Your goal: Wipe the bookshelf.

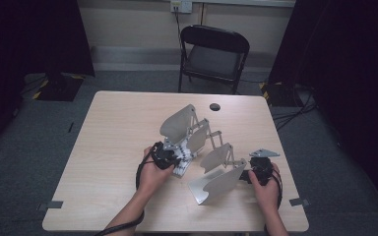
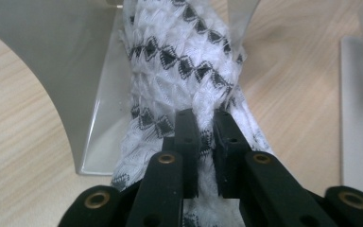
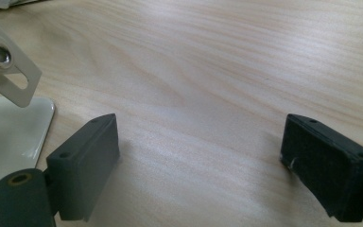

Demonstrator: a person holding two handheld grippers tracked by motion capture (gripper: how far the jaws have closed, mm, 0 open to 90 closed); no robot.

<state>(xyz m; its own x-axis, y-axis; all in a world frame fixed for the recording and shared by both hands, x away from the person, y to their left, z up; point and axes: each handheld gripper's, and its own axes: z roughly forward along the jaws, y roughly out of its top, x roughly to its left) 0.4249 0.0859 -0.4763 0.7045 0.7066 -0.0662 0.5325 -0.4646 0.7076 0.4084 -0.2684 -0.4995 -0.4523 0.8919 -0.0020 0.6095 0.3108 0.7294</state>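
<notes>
A white cloth with black diamonds [image 2: 179, 66] is pinched between the closed jaws of the left gripper [image 2: 207, 132], its bunched length running away between grey folding plates [image 1: 211, 147] mid-counter [image 1: 113, 142]. The right gripper [image 3: 198, 156] is held wide open at the near right, nothing between its jaws.

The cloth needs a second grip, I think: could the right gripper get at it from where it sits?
Probably not directly: the grey folding rack stands between the open right gripper and the cloth, which the left gripper pinches.

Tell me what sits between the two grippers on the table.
In the high view, a grey folding rack with hinged panels lies between the left gripper and the right gripper.
</notes>
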